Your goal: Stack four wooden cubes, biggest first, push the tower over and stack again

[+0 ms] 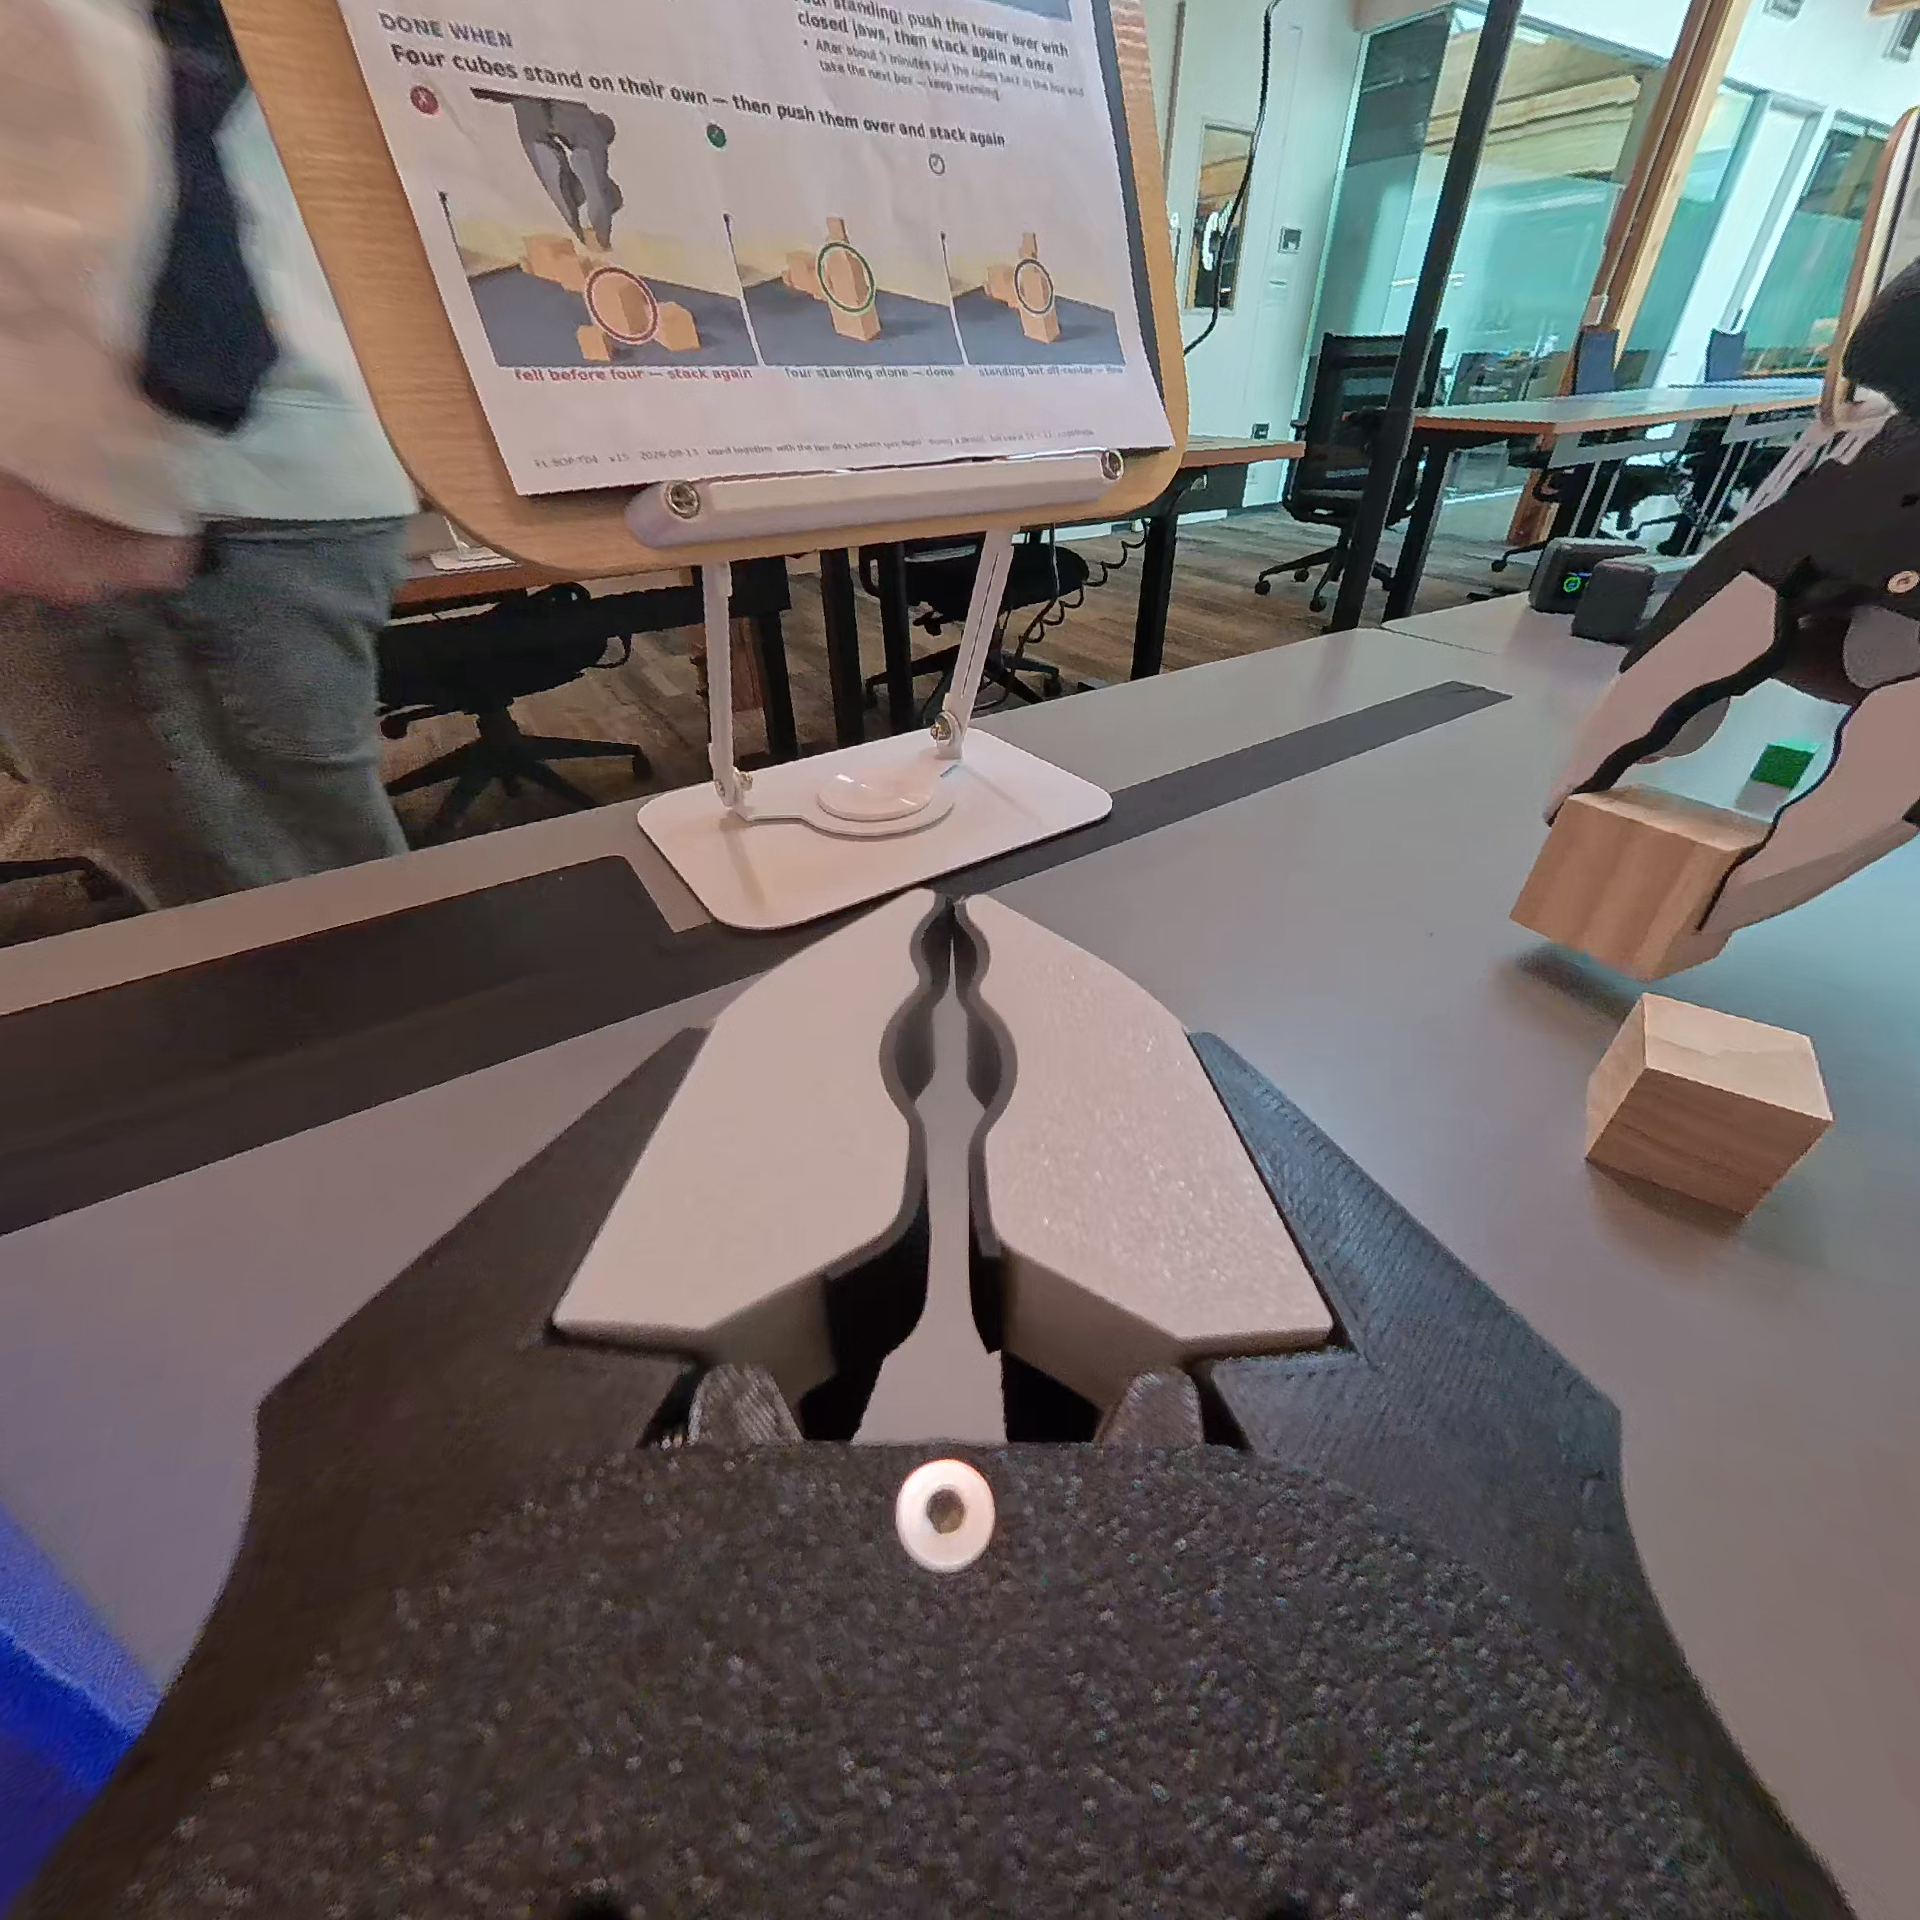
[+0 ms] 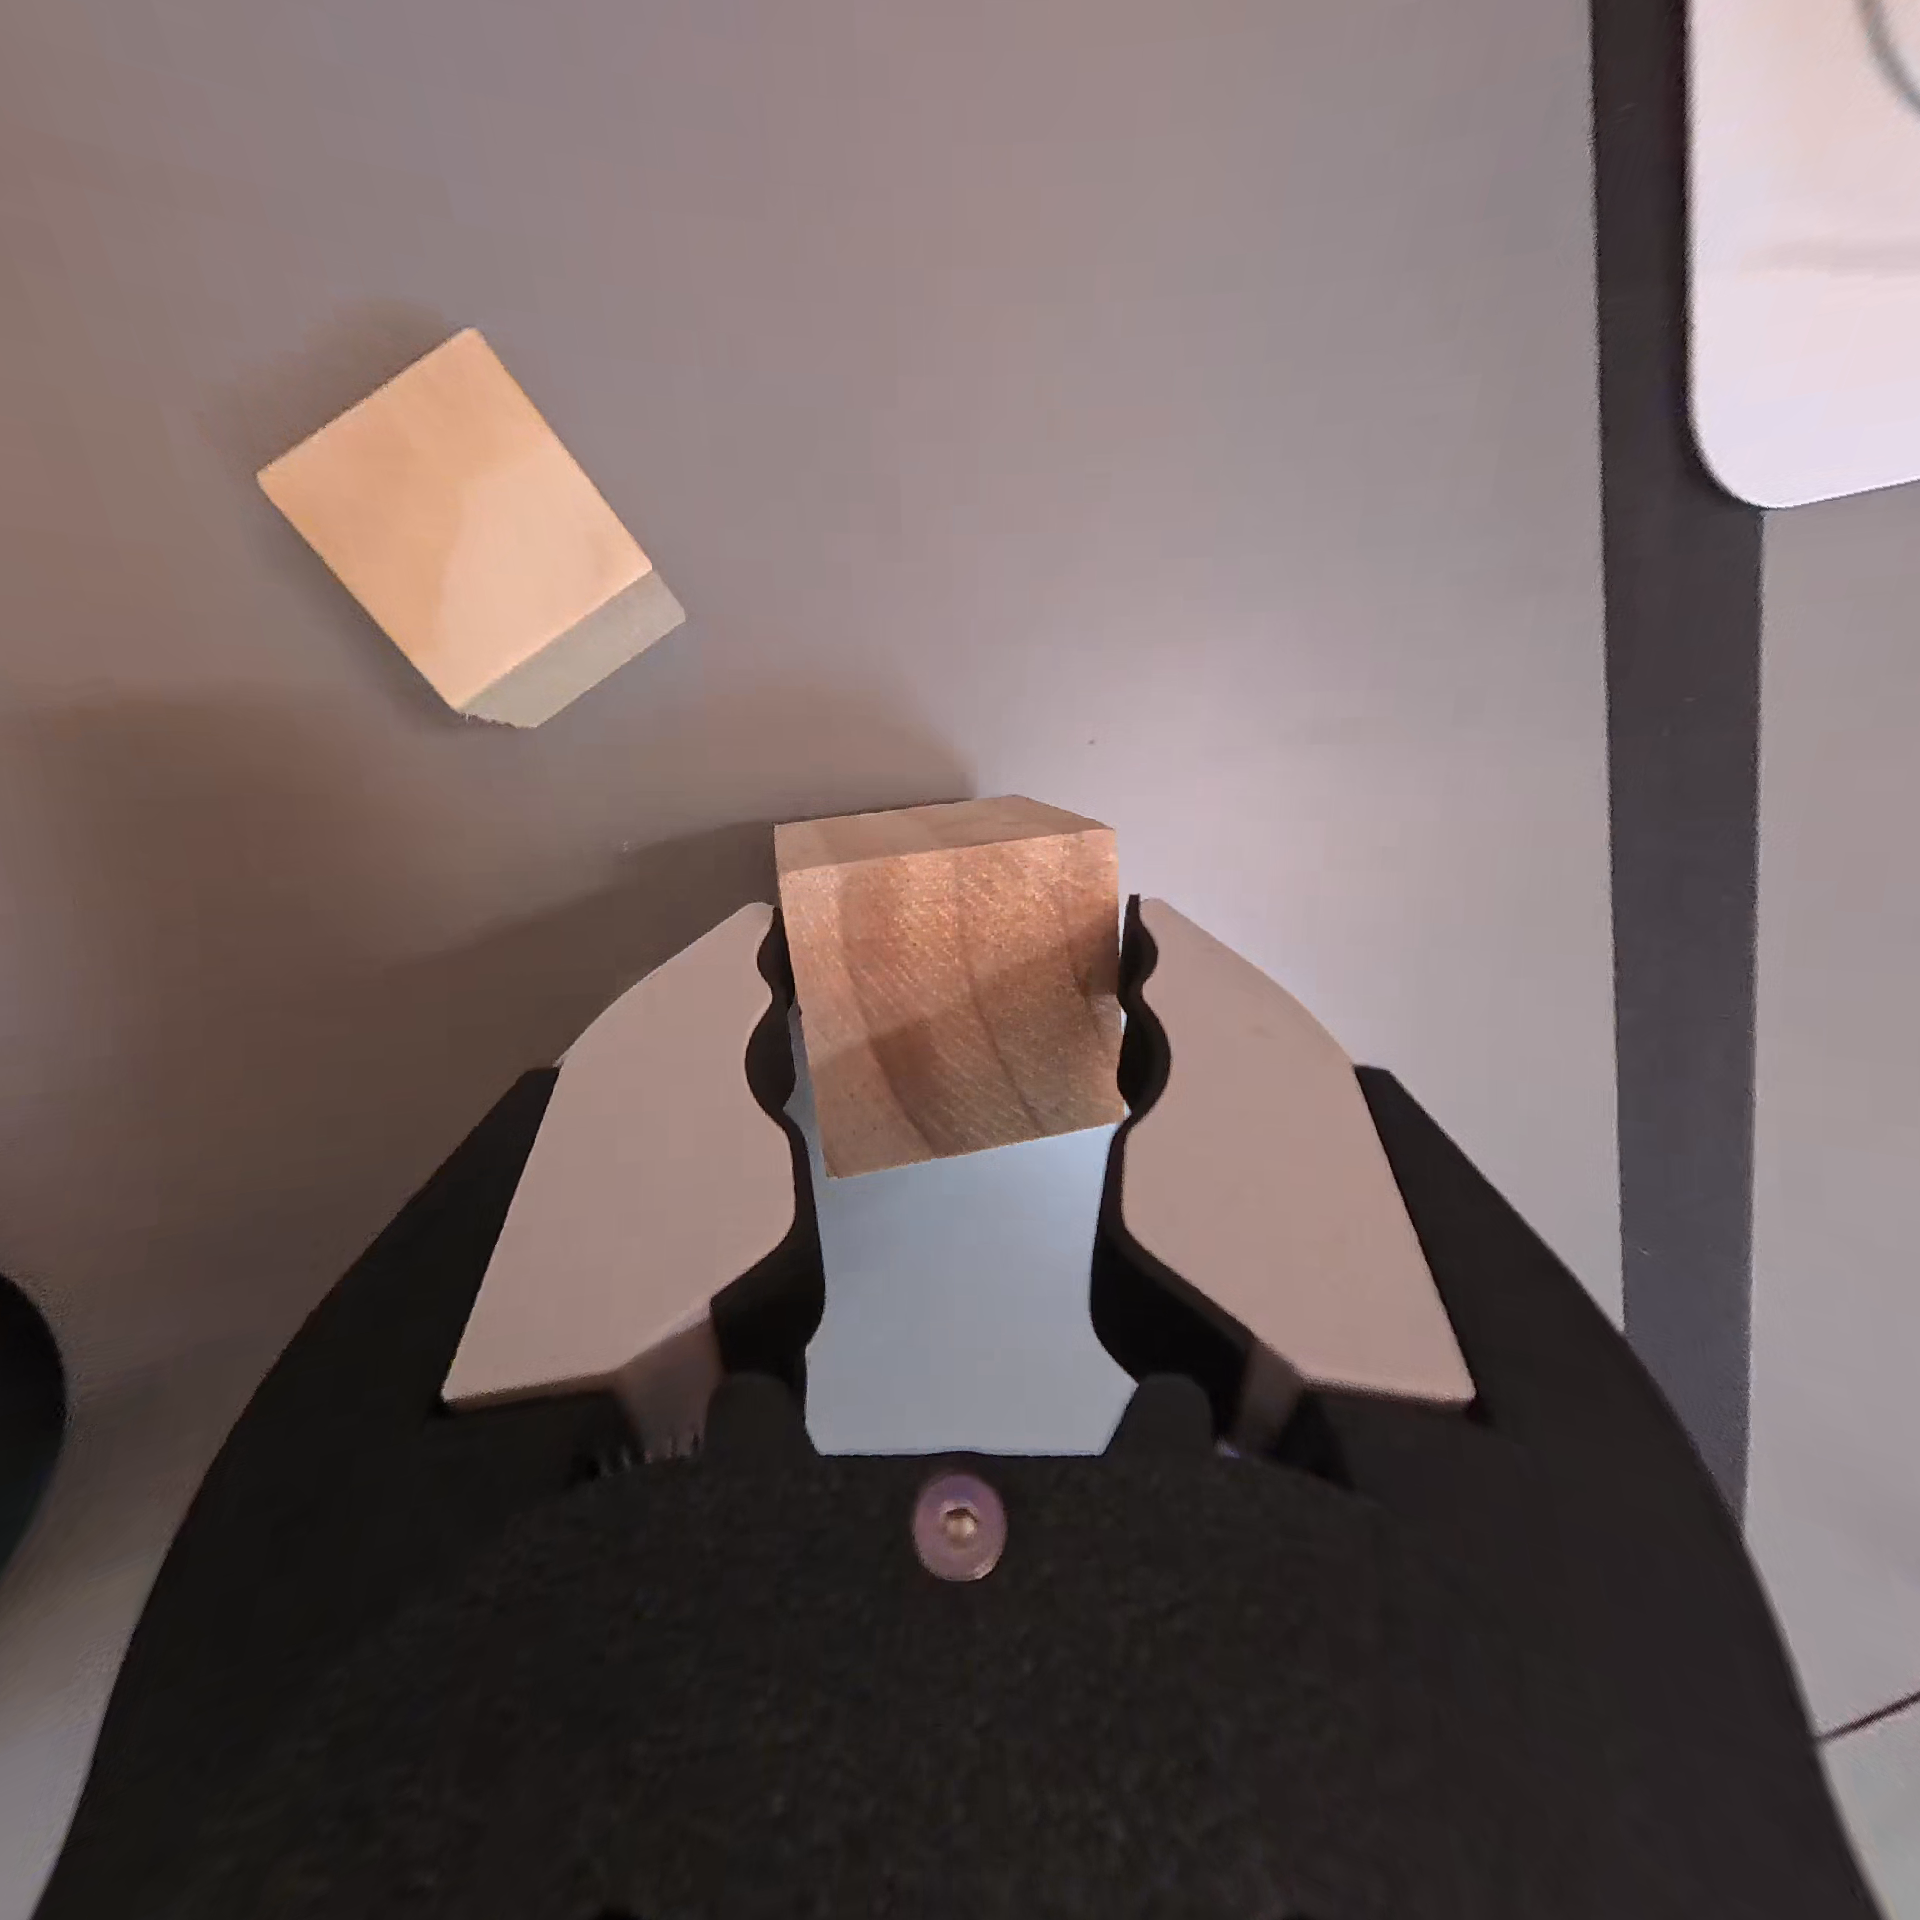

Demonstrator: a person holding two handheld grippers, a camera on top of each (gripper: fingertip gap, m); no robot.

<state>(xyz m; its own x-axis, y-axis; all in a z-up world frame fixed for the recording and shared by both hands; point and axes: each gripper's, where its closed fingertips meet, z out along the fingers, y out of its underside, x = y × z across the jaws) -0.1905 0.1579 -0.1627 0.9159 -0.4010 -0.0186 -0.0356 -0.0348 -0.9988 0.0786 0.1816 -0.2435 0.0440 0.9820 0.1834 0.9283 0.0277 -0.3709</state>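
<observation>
Wooden cube beside white stand base

Pale wood cube, grey table

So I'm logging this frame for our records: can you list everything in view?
Wooden cube: one, light brown, between the right gripper's fingers, lifted off the table.
Second wooden cube: one, light brown, resting on the table below it.
Green block: one, far right on the table.
Document stand: one, white base, holding a printed sheet.
Table: grey with a dark stripe.
Office chairs, desks: background.
Person: left edge, blurred.
Left hand-held gripper: shut, empty.
Right hand-held gripper: clamping the cube.
</observation>
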